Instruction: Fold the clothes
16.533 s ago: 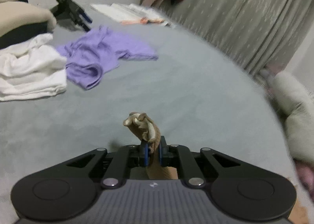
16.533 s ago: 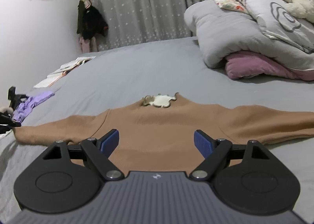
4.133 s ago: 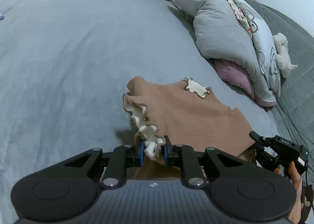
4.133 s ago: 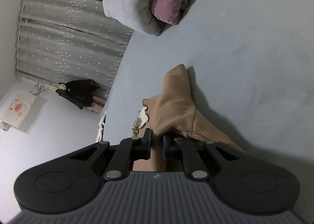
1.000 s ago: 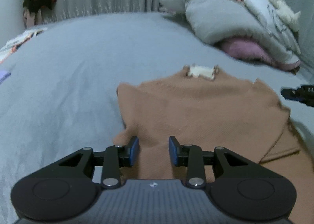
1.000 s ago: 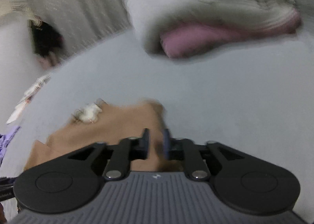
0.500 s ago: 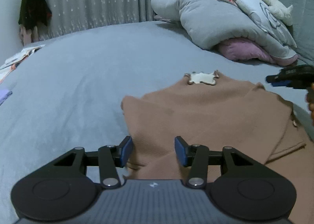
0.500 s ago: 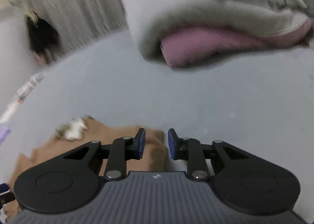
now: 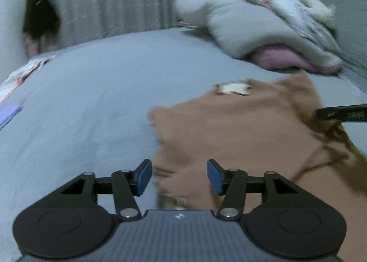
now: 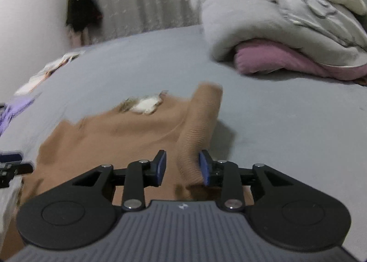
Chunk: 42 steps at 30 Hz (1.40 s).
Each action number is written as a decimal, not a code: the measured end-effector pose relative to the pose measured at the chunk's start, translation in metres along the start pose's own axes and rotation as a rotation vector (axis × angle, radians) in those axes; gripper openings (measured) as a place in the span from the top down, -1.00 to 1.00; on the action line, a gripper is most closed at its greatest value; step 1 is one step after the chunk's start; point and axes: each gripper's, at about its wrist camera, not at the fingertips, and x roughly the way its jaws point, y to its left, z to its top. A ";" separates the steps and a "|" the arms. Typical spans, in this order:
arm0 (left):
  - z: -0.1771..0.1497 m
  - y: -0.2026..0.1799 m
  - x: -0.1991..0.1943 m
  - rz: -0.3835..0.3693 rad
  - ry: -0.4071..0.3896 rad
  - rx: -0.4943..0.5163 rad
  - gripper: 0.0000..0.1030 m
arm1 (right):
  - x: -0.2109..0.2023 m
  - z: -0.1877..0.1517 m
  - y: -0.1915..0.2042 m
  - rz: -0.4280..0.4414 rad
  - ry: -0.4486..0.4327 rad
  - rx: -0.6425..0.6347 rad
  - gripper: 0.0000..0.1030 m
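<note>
Progress looks partial: the brown sweater (image 9: 240,129) lies on the grey bed (image 9: 91,92) with both sleeves folded in over the body, so the side folds seem done, while the lengthwise fold from hem to collar (image 10: 144,105) appears to remain. One folded sleeve (image 10: 199,124) stands up in a ridge along the garment's right edge. The left hand-held gripper (image 9: 179,177) hovers with jaws spread wide over the near left edge, holding nothing. The right hand-held gripper (image 10: 182,168) has jaws parted around the sleeve ridge, not clamped.
</note>
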 end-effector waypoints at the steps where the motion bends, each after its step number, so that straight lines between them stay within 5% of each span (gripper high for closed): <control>1: -0.003 -0.006 0.007 0.019 0.039 0.038 -0.15 | -0.001 -0.003 -0.008 -0.055 0.000 0.000 0.35; 3: -0.006 -0.001 0.013 0.012 0.065 0.020 -0.18 | -0.008 -0.005 -0.037 -0.160 -0.005 0.074 0.30; 4: -0.006 0.004 0.013 0.000 0.066 -0.008 -0.16 | -0.009 -0.005 -0.043 -0.178 -0.001 0.096 -0.06; 5: -0.005 0.011 0.011 -0.007 0.062 -0.041 -0.15 | -0.018 -0.002 -0.062 -0.221 -0.004 0.166 -0.18; 9: 0.006 0.038 0.008 0.020 0.049 -0.150 -0.16 | -0.040 0.013 -0.082 -0.320 -0.088 0.182 -0.16; 13: 0.025 0.041 0.003 -0.013 -0.012 -0.150 -0.16 | -0.036 0.027 -0.074 -0.173 -0.133 0.192 -0.16; 17: 0.039 0.016 0.011 -0.059 -0.043 -0.079 -0.18 | -0.006 0.024 -0.020 0.019 -0.078 -0.029 -0.17; 20: 0.029 -0.013 0.032 -0.019 0.020 0.049 -0.18 | 0.030 0.017 -0.006 -0.029 0.019 -0.094 -0.17; 22: 0.016 -0.016 0.041 0.004 0.006 0.079 -0.24 | 0.038 0.009 -0.003 -0.027 0.005 -0.118 -0.20; 26: 0.019 0.002 0.038 0.002 0.036 -0.034 -0.23 | 0.035 0.008 0.008 -0.039 0.009 -0.146 -0.21; 29: 0.025 0.002 0.027 0.059 0.003 -0.023 -0.21 | 0.038 0.013 0.006 -0.055 0.005 -0.151 -0.20; 34: 0.027 -0.006 0.017 0.026 -0.014 -0.047 -0.23 | 0.026 0.016 0.011 -0.077 -0.001 -0.174 -0.20; 39: 0.010 -0.015 0.032 0.040 0.023 -0.009 -0.30 | 0.013 0.022 0.013 0.002 -0.040 -0.151 -0.20; 42: 0.007 -0.009 0.032 0.028 0.018 -0.040 -0.34 | 0.025 0.017 0.015 -0.014 0.010 -0.164 -0.21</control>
